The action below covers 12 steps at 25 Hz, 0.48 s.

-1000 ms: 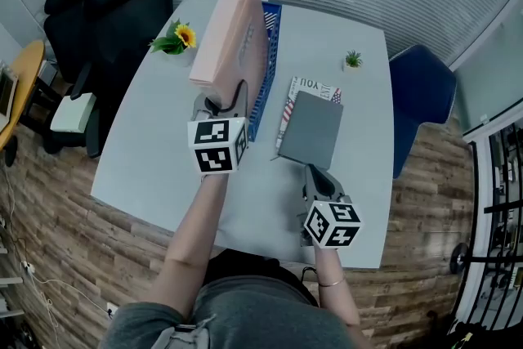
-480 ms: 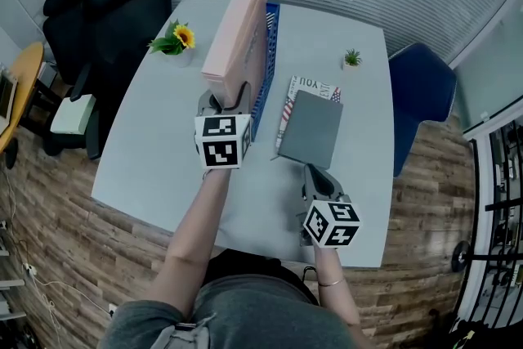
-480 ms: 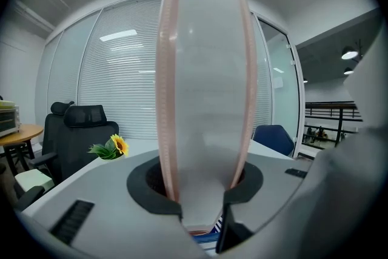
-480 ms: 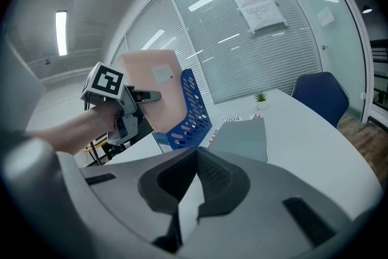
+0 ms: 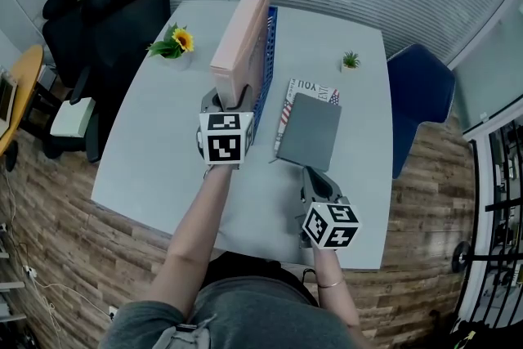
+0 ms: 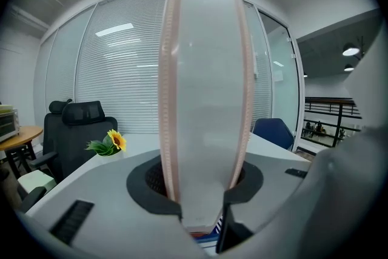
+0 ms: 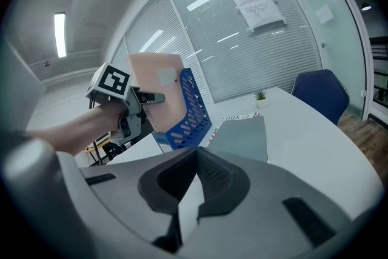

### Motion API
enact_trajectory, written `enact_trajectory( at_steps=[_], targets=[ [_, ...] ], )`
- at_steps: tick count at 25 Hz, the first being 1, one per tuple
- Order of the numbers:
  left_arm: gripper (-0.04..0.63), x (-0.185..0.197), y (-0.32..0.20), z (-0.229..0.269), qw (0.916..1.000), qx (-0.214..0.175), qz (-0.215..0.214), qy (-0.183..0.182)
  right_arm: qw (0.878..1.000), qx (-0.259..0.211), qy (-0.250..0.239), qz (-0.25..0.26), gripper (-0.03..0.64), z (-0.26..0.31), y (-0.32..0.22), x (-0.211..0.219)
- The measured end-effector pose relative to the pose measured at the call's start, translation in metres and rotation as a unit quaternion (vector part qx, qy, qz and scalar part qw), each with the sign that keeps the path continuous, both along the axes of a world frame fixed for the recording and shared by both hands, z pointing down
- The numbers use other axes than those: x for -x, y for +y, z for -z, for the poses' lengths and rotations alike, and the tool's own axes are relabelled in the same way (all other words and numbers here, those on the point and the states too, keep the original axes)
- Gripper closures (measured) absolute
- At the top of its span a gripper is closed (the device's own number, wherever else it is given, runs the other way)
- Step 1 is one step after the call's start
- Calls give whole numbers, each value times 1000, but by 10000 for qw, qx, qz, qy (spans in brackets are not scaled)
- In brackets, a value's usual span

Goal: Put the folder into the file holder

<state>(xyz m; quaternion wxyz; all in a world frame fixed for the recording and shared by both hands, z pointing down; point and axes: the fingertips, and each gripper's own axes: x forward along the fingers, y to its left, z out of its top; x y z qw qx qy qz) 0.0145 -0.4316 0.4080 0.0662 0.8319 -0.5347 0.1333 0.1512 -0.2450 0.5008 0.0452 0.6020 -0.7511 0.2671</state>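
Observation:
The pink folder stands on edge, its long side running away from me, right beside the blue file holder; I cannot tell whether its lower edge is inside. My left gripper is shut on the folder's near end. In the left gripper view the folder rises upright between the jaws. The right gripper view shows the folder against the blue holder. My right gripper hovers near the table's front right, shut, with nothing in it.
A grey notebook lies on a magazine right of the holder. A sunflower pot stands at the table's left, a small plant at the far right. A black office chair and a blue chair flank the table.
My left gripper has carried the pink folder to the right and a little farther away, closer to the blue holder. The right gripper has stayed where it was.

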Motion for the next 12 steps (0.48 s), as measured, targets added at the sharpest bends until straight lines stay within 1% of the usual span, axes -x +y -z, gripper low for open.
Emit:
enact_trajectory(
  at_steps=[12],
  targets=[
    [442,6,-2,-27,9995,286,119,-99,10000,71,-10,-7,609,-3,1,-1]
  ],
)
